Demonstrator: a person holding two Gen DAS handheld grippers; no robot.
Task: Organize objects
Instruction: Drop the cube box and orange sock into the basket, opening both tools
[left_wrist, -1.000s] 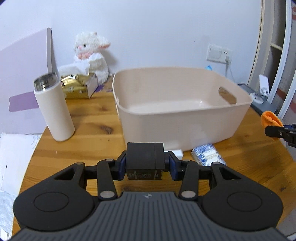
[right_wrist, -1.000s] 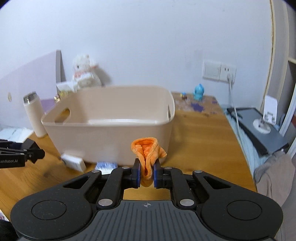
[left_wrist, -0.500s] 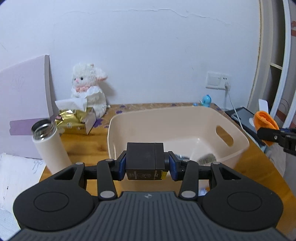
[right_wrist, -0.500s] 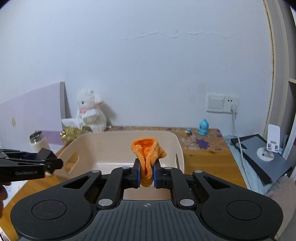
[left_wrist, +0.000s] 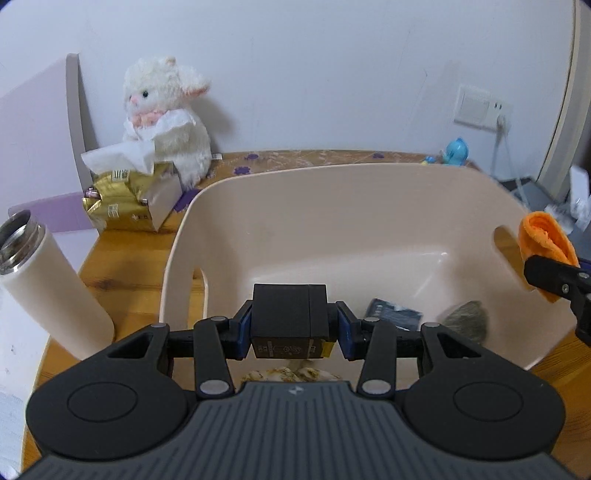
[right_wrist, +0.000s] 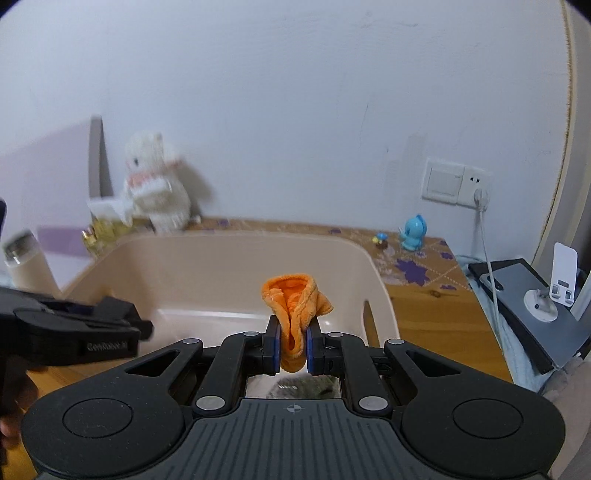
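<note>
Presently, my left gripper is clamped on a black box-shaped block, its blue pads pressed to both sides, held above the near edge of the beige plastic storage tub. My right gripper is clamped on a crumpled orange cloth, which bulges up between the pads; seen from the left wrist, it sits at 3 o'clock by the tub's right handle slot. Inside the tub I note a dark flat packet and a grey fuzzy item on the floor at about 4 o'clock, with a pale patterned item partly hidden under my left gripper; what it is I cannot tell. Outside the tub, on the wooden table: a white steel-rimmed flask at 9 o'clock, a gold tissue pack at 10 o'clock, and a white plush lamb behind it against the wall. A small blue figurine stands at 1 o'clock near the wall socket.
</note>
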